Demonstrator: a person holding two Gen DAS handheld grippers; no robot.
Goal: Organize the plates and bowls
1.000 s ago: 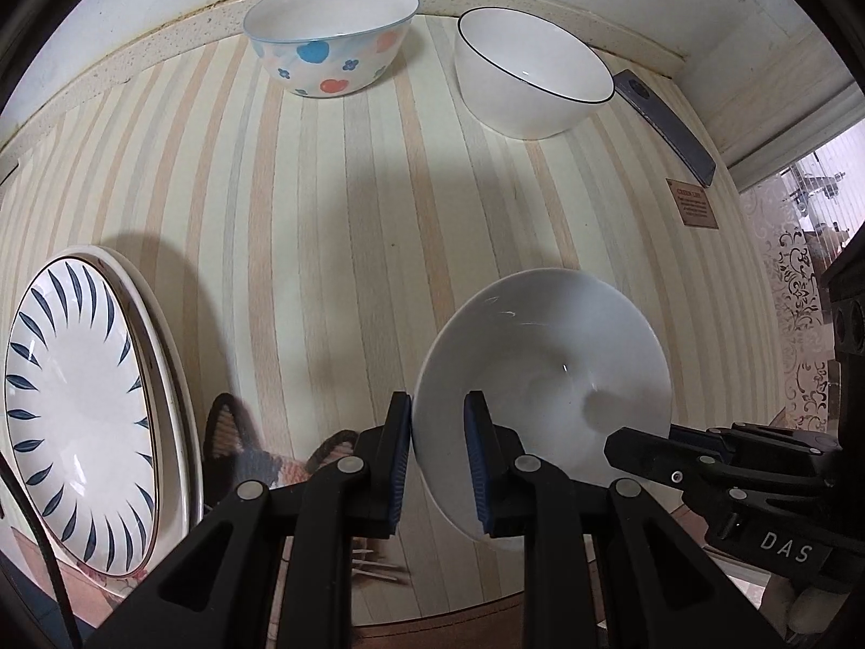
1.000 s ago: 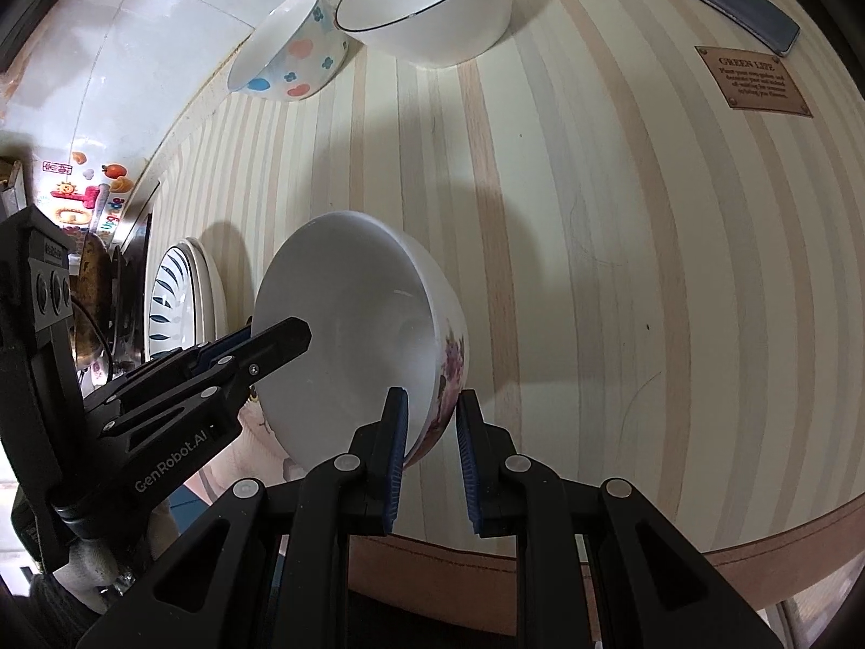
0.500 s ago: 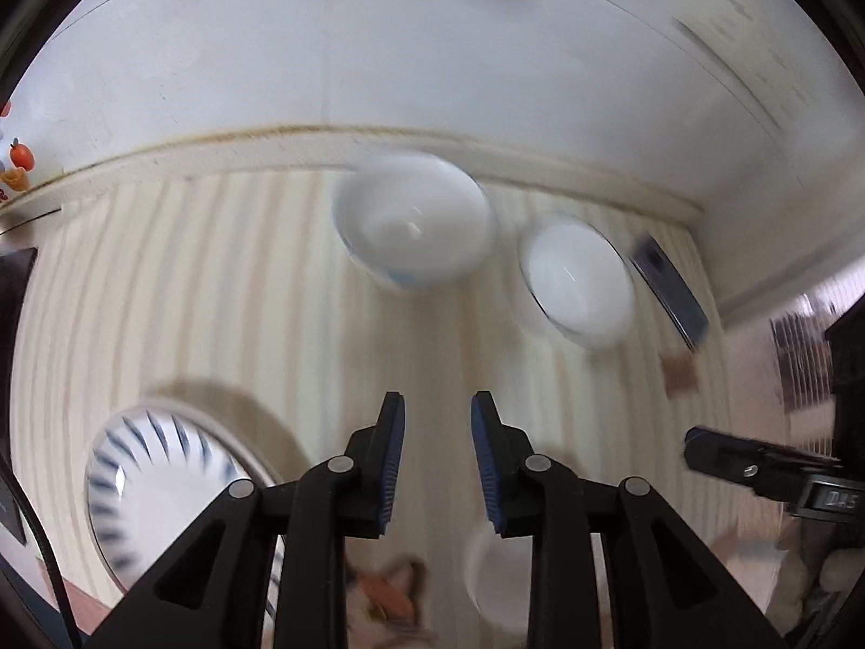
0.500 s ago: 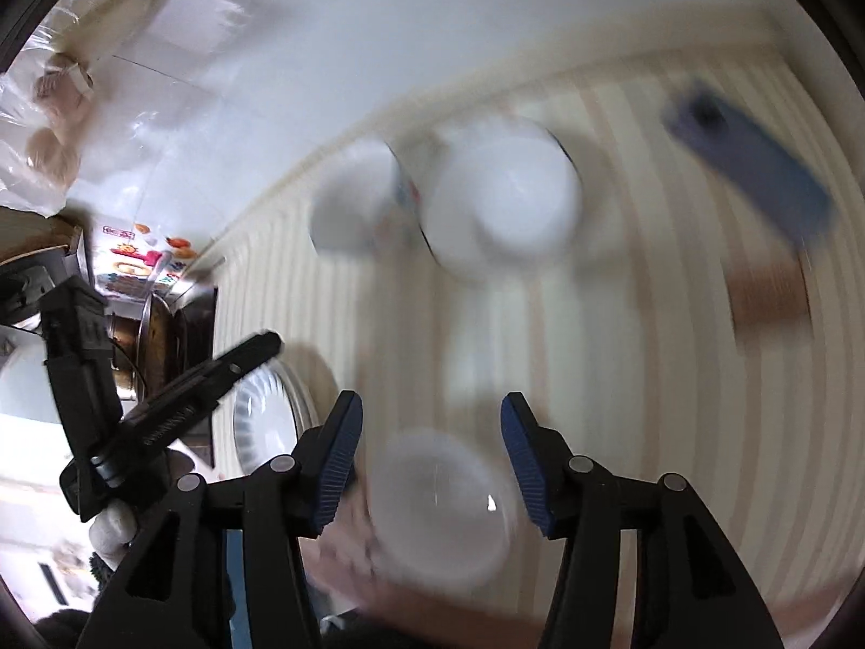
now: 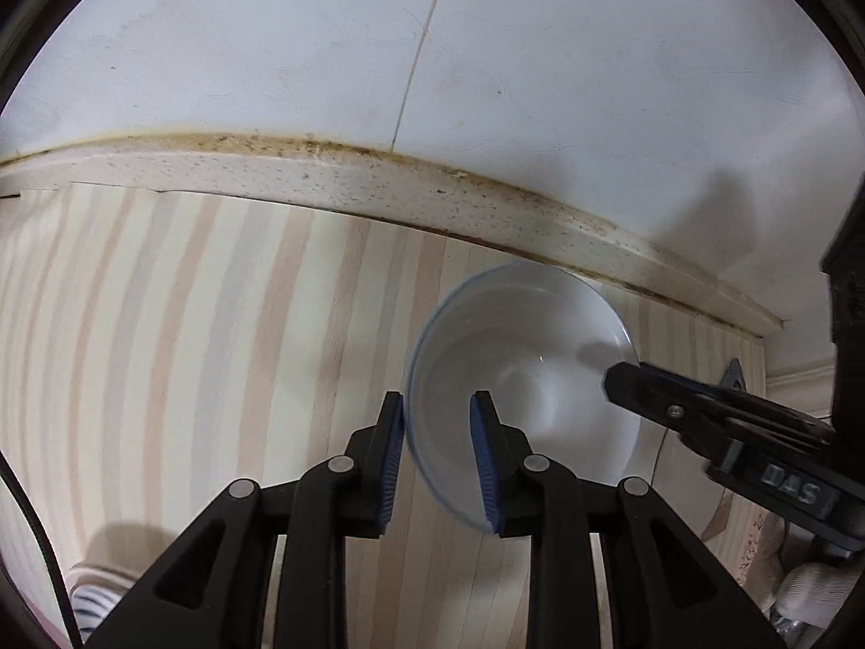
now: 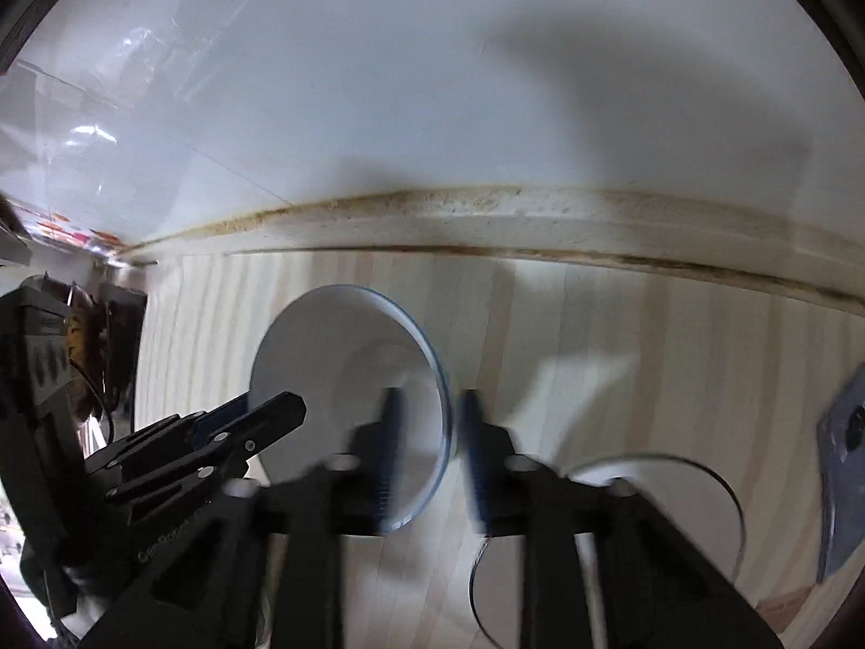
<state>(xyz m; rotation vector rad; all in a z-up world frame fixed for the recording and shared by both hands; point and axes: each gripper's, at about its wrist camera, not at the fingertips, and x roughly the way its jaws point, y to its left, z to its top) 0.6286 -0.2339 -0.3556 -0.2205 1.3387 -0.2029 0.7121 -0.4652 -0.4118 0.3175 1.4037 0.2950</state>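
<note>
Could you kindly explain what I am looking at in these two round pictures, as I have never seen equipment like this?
There is no robot here: a person holds a two-finger gripper in each hand, and a fisheye camera on each looks forward along its fingers.

In the left wrist view, the left gripper has its blue pads on either side of the near rim of a white bowl, apparently not yet clamped. The right gripper reaches in from the side.

In the blurred right wrist view, the right gripper straddles the opposite rim of that bowl.

The bowl sits on a striped counter below a white wall. A second bowl with a dark rim sits nearby.
</note>
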